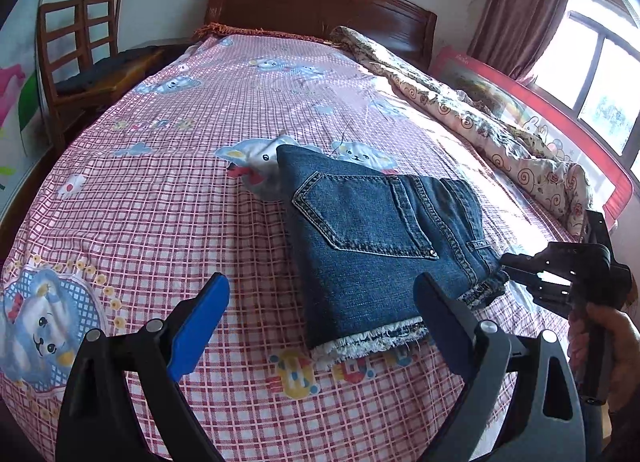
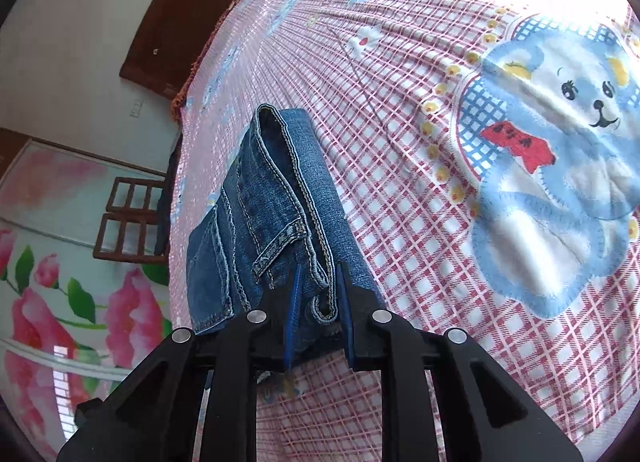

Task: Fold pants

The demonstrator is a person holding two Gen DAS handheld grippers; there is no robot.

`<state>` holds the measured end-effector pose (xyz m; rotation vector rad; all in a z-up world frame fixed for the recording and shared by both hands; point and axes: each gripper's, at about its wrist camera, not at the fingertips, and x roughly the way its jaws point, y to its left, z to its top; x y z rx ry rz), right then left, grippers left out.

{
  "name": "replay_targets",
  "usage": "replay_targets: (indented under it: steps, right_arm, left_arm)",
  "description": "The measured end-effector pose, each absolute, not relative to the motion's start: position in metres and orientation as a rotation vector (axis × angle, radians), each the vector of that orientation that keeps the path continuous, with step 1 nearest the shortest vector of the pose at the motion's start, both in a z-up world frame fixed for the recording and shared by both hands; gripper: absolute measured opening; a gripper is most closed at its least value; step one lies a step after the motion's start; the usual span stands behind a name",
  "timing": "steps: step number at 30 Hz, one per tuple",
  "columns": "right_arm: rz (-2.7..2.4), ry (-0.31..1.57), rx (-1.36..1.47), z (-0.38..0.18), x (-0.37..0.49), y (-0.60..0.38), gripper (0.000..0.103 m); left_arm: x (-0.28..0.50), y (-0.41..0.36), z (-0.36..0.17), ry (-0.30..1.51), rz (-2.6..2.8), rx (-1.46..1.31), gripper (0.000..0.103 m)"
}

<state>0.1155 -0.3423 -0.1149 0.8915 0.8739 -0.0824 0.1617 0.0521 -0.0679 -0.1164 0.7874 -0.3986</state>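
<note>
Left fingers (image 1: 320, 326) gape wide over folded jeans (image 1: 372, 229); right fingers (image 2: 318, 314) pinch their waistband, contact partly hidden.

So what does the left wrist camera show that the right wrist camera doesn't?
Only the left wrist view shows the window, the rumpled quilt, the jeans' back pocket, and the open left gripper.

Only the right wrist view shows the waistband and belt loop, pinched by the right gripper.

Both show the folded jeans on the checked bedsheet.
</note>
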Motion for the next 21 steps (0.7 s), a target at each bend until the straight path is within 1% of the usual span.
replay_targets:
  steps: [2, 4, 5, 6, 7, 8, 10, 13, 14, 15, 16, 17, 18, 19, 20, 21]
  right_arm:
    - [-0.047, 0.816, 0.831, -0.092, 0.114, -0.336, 0.018]
    - [0.063, 0.777, 0.808, -0.075, 0.131, -0.324, 0.018]
    - [0.115, 0.787, 0.787, -0.071, 0.146, -0.314, 0.018]
    - [0.148, 0.805, 0.763, -0.071, 0.161, -0.304, 0.02]
    - [0.181, 0.807, 0.753, -0.073, 0.176, -0.294, 0.031]
    - [0.213, 0.808, 0.755, -0.078, 0.189, -0.287, 0.034]
    - [0.204, 0.856, 0.739, -0.093, 0.21, -0.279, 0.034]
    - [0.128, 0.94, 0.769, -0.13, 0.218, -0.296, 0.034]
    - [0.129, 0.929, 0.824, -0.14, 0.213, -0.309, 0.032]
    - [0.129, 0.918, 0.865, -0.146, 0.207, -0.321, 0.026]
    - [0.122, 0.919, 0.885, -0.148, 0.201, -0.329, 0.012]
    - [0.12, 0.915, 0.902, -0.147, 0.195, -0.334, 0.01]
    - [0.091, 0.918, 0.883, -0.141, 0.19, -0.336, 0.011]
    - [0.072, 0.921, 0.84, -0.133, 0.185, -0.337, 0.017]
    - [0.068, 0.917, 0.809, -0.126, 0.181, -0.337, 0.031]
    - [0.06, 0.915, 0.788, -0.119, 0.176, -0.337, 0.037]
  left_arm:
    - [0.172, 0.054, -0.068, 0.788, -0.38, -0.126, 0.094]
    - [0.18, 0.052, -0.067, 0.783, -0.372, -0.124, 0.094]
    - [0.183, 0.05, -0.064, 0.779, -0.367, -0.12, 0.094]
    - [0.184, 0.048, -0.062, 0.776, -0.364, -0.12, 0.094]
    - [0.185, 0.046, -0.059, 0.777, -0.364, -0.123, 0.094]
    - [0.185, 0.044, -0.057, 0.78, -0.366, -0.124, 0.095]
    - [0.183, 0.04, -0.053, 0.791, -0.361, -0.104, 0.098]
    - [0.177, 0.042, -0.054, 0.81, -0.345, -0.071, 0.099]
    - [0.176, 0.046, -0.057, 0.823, -0.333, -0.073, 0.1]
    - [0.176, 0.05, -0.059, 0.838, -0.32, -0.078, 0.1]
    - [0.175, 0.054, -0.062, 0.85, -0.309, -0.088, 0.1]
    - [0.175, 0.059, -0.064, 0.857, -0.298, -0.102, 0.1]
    - [0.175, 0.063, -0.067, 0.865, -0.284, -0.115, 0.101]
    - [0.175, 0.066, -0.069, 0.874, -0.269, -0.125, 0.101]
    - [0.176, 0.068, -0.071, 0.882, -0.258, -0.135, 0.101]
    - [0.176, 0.069, -0.074, 0.891, -0.247, -0.143, 0.101]
